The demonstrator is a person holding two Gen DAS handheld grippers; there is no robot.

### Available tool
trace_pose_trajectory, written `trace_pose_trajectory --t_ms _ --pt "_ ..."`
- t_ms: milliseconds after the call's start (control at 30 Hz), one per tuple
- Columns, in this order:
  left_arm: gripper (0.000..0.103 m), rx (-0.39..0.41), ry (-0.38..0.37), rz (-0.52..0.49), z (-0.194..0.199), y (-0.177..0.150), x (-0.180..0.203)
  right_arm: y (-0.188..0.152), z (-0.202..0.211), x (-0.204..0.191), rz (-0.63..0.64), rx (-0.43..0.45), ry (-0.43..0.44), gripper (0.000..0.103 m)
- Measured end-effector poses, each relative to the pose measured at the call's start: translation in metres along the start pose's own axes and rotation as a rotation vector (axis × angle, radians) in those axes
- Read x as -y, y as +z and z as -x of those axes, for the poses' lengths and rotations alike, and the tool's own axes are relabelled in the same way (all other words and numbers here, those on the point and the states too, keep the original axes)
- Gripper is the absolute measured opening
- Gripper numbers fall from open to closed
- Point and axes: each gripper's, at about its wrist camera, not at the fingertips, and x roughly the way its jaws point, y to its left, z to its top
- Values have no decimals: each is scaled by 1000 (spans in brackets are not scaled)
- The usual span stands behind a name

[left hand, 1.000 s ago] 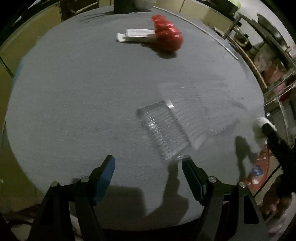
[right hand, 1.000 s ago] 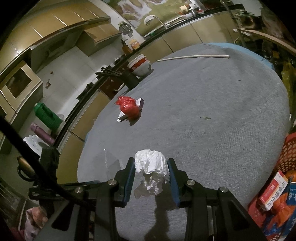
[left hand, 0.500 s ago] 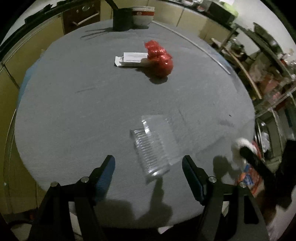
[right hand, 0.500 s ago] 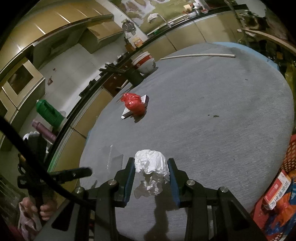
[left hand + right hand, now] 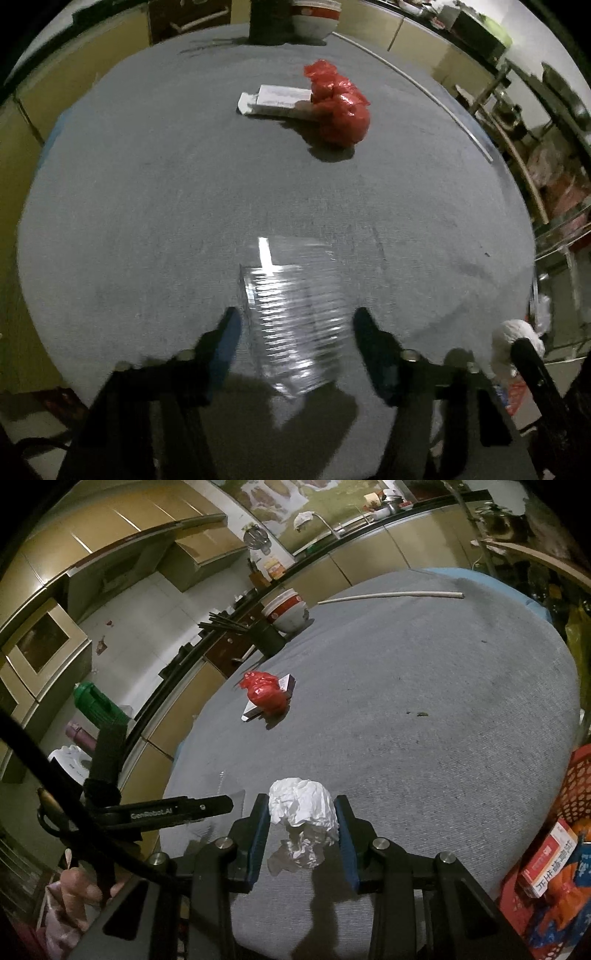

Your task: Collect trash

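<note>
The left gripper [image 5: 295, 325] hangs low over the near edge of the round grey table [image 5: 147, 206], its two fingers spread wide apart. A clear plastic box [image 5: 295, 321], ribbed and glinting, lies flat on the table between those fingers, and neither finger appears to press on it.

The right gripper [image 5: 301, 823] is clamped on a crumpled white paper wad [image 5: 303, 816], both blue pads tight against its sides, above the table's near edge. In the left wrist view the same wad shows at the far right, past the table rim.

Farther from the box, toward the far side of the table, sits a red plastic bag [image 5: 338, 110], knotted and bulging. It rests on one end of a flat white carton [image 5: 275, 101] that lies beside it.

Beyond the red bag, at the far table edge, stand a dark cup holding chopsticks [image 5: 267, 637] and a white bowl with a red band [image 5: 286, 609], just beside each other. A long pale stick [image 5: 391, 596] lies near the far rim.
</note>
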Motion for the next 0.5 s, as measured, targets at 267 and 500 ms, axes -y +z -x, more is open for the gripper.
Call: trace_pose_trajectory --t_ms 267,500 --pt "10 24 -38 -68 13 -6 0 1 2 1 0 6 2 37" --pt "7 69 -99 -79 31 -11 -11 0 6 -2 8 16 -2 37"
